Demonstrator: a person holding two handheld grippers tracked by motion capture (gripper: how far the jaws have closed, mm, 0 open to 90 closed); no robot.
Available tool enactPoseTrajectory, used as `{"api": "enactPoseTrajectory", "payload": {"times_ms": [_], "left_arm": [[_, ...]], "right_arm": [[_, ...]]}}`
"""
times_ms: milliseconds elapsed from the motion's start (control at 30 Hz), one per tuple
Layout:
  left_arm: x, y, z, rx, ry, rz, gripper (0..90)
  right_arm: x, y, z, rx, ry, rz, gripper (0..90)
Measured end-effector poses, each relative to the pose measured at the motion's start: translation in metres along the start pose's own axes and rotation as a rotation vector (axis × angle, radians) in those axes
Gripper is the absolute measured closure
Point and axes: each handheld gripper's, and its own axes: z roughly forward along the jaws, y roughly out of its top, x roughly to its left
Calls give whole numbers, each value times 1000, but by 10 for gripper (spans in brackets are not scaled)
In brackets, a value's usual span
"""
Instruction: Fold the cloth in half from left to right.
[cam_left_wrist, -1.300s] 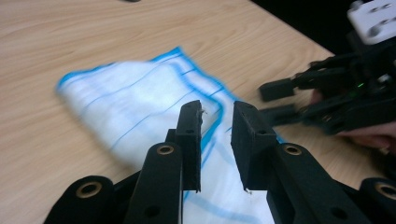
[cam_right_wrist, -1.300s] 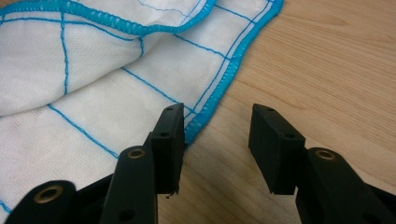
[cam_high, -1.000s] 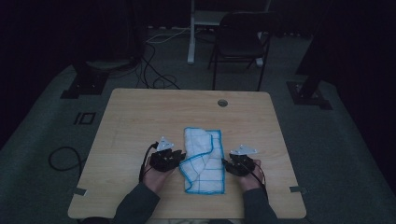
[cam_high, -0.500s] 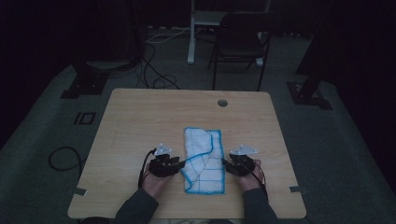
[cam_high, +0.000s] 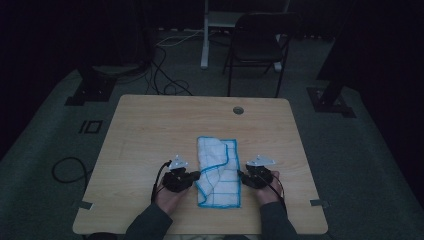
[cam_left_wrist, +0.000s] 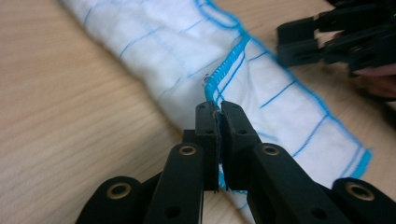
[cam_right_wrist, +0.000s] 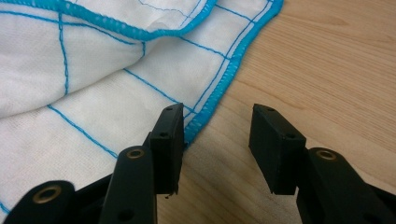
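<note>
My left gripper (cam_left_wrist: 218, 109) has just closed its jaws; they now pinch the blue-stitched edge of the folded white cloth (cam_high: 218, 171). My right gripper (cam_right_wrist: 215, 122) stands part open at the cloth's opposite hem, one jaw over the fabric, one over bare wood, nothing clamped. The cloth lies between both grippers on the near half of the wooden table (cam_high: 150, 130).

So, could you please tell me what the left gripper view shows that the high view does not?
The left gripper view alone shows the left tongs, just closed, pinching the cloth's blue-stitched edge. The high view alone shows the chair, the floor cables, the table's round hole and the whole cloth outline. Both show the cloth, the wooden table and the right tongs waiting beside it.
</note>
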Motion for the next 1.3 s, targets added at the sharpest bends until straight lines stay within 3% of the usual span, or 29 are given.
{"api": "enactPoseTrajectory", "payload": {"times_ms": [133, 400, 667, 967, 1167, 1300], "left_arm": [[-12, 9, -5, -26, -25, 34, 873], [-36, 20, -3, -32, -77, 96, 873], [-67, 28, 19, 5, -150, 175, 873], [-84, 23, 40, 45, -185, 214, 875], [-87, 21, 44, 54, -190, 220, 875], [-89, 21, 47, 57, -201, 215, 878]], "right_arm": [[0, 0, 0, 0, -1, 1, 554], [-2, 0, -1, -6, -9, 8, 553], [-3, 0, -1, -1, -9, 11, 552], [-5, -1, 1, 4, -25, 14, 556], [-7, 4, 6, -31, -23, 30, 562], [-5, 7, 11, -22, -29, 38, 574]]}}
